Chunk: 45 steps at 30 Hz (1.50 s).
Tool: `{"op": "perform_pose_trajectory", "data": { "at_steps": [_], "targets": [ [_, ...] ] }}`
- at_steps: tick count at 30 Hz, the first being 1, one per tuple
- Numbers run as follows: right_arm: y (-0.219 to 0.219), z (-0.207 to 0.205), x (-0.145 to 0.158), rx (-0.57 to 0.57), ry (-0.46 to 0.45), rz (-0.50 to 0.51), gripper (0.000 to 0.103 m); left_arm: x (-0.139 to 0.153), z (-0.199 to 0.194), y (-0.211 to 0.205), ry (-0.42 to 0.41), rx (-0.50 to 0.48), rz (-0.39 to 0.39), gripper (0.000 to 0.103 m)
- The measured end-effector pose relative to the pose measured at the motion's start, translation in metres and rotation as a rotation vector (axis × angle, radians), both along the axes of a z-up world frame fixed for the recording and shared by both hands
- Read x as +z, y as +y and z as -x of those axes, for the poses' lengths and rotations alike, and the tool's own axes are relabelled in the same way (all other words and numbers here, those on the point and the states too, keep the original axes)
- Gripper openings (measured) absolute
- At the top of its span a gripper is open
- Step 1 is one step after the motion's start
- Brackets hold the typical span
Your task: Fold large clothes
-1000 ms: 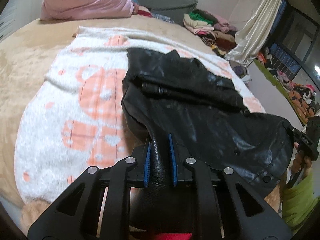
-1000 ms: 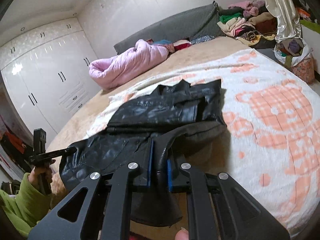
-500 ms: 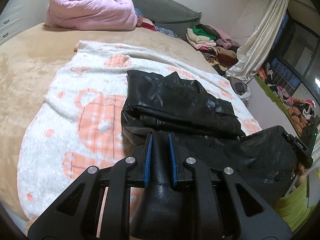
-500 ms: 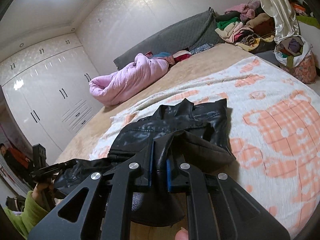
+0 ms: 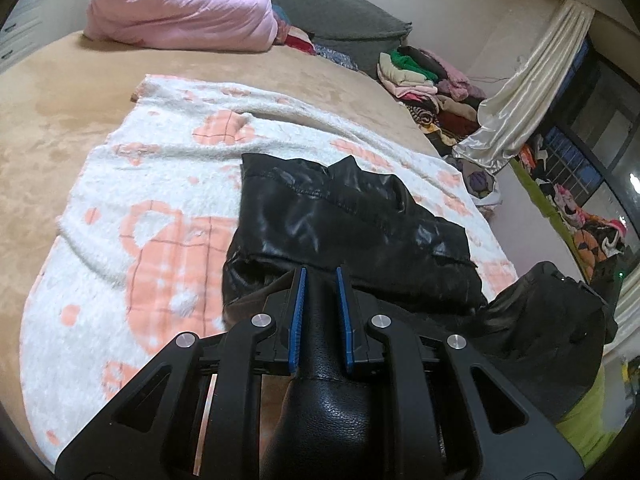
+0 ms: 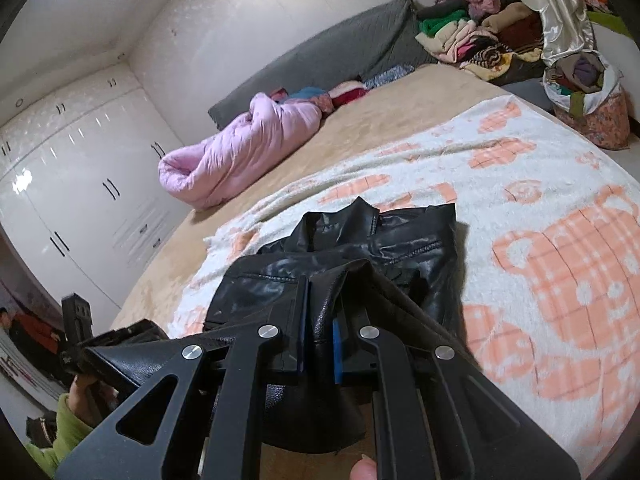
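Observation:
A black leather jacket (image 5: pixel 352 224) lies partly folded on a white blanket with orange patterns (image 5: pixel 152 240) spread over the bed. My left gripper (image 5: pixel 321 276) is shut on the jacket's near hem, which runs up between its blue pads. My right gripper (image 6: pixel 320 292) is shut on the hem's other end, the jacket (image 6: pixel 400 240) beyond it. Both hold the lower part lifted off the blanket (image 6: pixel 540 240) above the folded upper part. The right gripper (image 5: pixel 600 280) shows at the left wrist view's right edge, and the left gripper (image 6: pixel 80 344) at the right wrist view's lower left.
A rolled pink duvet (image 5: pixel 180 12) and a grey headboard cushion (image 6: pixel 320 60) sit at the bed's far end. Piled clothes (image 5: pixel 424 76) and a cream curtain (image 5: pixel 520 96) stand beside the bed, with a bag of clothes (image 6: pixel 588 96) on the floor. White wardrobes (image 6: pixel 72 184) line one wall.
Both grippers have risen and moved forward over the bed, carrying the jacket's lower part up and toward the folded upper part. Both stay shut on the hem.

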State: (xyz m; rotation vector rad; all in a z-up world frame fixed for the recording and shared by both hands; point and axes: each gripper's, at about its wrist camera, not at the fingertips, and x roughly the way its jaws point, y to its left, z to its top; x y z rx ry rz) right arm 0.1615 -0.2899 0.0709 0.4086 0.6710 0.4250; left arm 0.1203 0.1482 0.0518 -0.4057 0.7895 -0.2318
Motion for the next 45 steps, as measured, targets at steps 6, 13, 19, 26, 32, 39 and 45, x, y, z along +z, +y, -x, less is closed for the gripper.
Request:
{"op": "perform_pose_trajectory", "data": {
  "at_steps": [6, 13, 19, 26, 32, 39, 45],
  "targets": [
    [-0.002, -0.034, -0.002, -0.018, 0.048, 0.013, 0.008, 0.001, -0.031, -0.001, 0.032, -0.006, 0.024, 0.008],
    [-0.007, -0.067, -0.016, -0.04, 0.095, -0.007, 0.008, -0.005, -0.06, -0.001, 0.072, -0.008, 0.063, 0.009],
    [-0.008, -0.097, -0.031, -0.06, 0.143, -0.005, 0.008, -0.015, -0.085, -0.001, 0.093, -0.01, 0.07, 0.011],
    [-0.015, -0.128, -0.065, -0.11, 0.218, -0.022, 0.008, -0.026, -0.112, -0.002, 0.093, -0.013, 0.081, 0.019],
    [-0.02, -0.145, -0.093, -0.135, 0.266, -0.031, 0.008, -0.029, -0.124, 0.002, 0.039, -0.019, 0.128, 0.031],
    [-0.023, -0.156, -0.108, -0.158, 0.295, -0.032, 0.009, -0.007, -0.115, 0.021, -0.081, 0.018, 0.141, 0.049],
    [-0.022, -0.163, -0.113, -0.172, 0.3, -0.02, 0.009, -0.006, -0.08, 0.043, -0.171, 0.084, 0.061, 0.061]
  ]
}}
